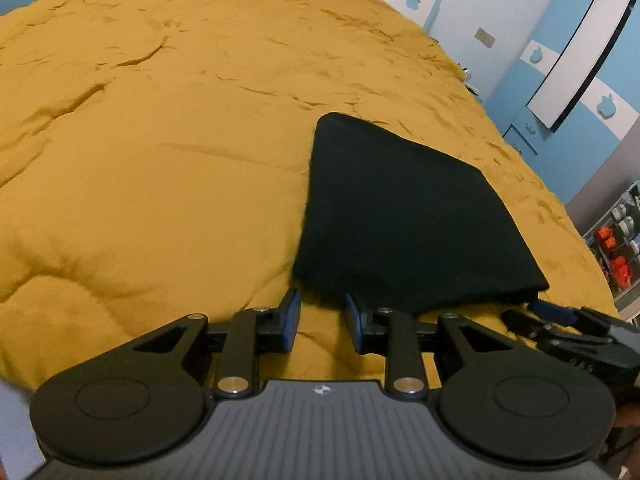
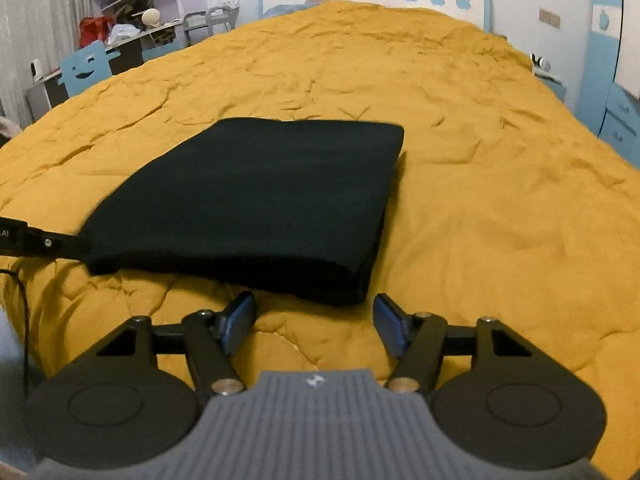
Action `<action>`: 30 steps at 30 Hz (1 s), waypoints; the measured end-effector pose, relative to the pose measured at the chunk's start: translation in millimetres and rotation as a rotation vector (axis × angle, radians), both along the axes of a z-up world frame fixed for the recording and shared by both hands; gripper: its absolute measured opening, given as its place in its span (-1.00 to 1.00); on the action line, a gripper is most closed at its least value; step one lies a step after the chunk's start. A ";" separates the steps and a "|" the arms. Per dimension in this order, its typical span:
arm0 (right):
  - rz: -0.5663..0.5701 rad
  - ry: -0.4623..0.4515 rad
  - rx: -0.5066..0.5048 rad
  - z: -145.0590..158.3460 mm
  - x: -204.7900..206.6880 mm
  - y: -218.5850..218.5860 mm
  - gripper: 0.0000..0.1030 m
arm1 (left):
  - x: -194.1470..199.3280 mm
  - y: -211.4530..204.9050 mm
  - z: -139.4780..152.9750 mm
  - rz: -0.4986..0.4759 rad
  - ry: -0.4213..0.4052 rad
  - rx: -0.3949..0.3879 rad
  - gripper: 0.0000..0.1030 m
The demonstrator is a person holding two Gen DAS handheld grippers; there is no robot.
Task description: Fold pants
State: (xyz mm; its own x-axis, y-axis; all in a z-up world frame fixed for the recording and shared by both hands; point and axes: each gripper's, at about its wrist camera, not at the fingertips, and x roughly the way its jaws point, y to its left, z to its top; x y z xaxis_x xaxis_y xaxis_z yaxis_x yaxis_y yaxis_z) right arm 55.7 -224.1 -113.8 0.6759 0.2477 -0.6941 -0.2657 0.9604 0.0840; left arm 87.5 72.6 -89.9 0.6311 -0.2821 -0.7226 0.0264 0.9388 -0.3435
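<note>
Black pants (image 2: pixel 256 196) lay folded, soft and limp; both my left gripper (image 1: pixel 320 316) and right gripper (image 2: pixel 314 318) gaped empty, near hem the best grab.

black pants (image 2: pixel 256 200), folded flat, on bedspread (image 2: pixel 480 200)

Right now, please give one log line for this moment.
black folded fabric pants: flat on yellow quilt | left tool: open | right tool: open
</note>
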 end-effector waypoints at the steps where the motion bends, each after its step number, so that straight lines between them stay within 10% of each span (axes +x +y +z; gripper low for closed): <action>1: -0.002 -0.004 0.008 4.6 -3.2 -1.9 0.17 | -2.3 1.1 3.0 0.001 -0.002 0.002 -0.37; 9: -0.037 -0.117 0.019 64.2 -27.6 -14.1 0.25 | -19.6 -18.7 59.4 -0.017 -0.157 0.160 -0.12; 18: -0.092 -0.295 0.027 145.8 -63.4 1.5 0.59 | -51.3 -73.1 134.1 0.062 -0.384 0.343 0.79; 30: -0.094 -0.222 0.002 139.1 -117.9 33.7 0.59 | -82.7 -86.8 107.6 0.081 -0.246 0.352 0.85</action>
State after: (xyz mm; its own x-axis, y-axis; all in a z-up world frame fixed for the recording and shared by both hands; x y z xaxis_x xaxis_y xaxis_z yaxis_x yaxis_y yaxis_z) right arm -62.2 -190.4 25.3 0.8320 0.1777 -0.5256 -0.1872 0.9817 0.0355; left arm 4.8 -14.2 17.7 0.8066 0.0123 -0.5909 -0.0111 0.9999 0.0056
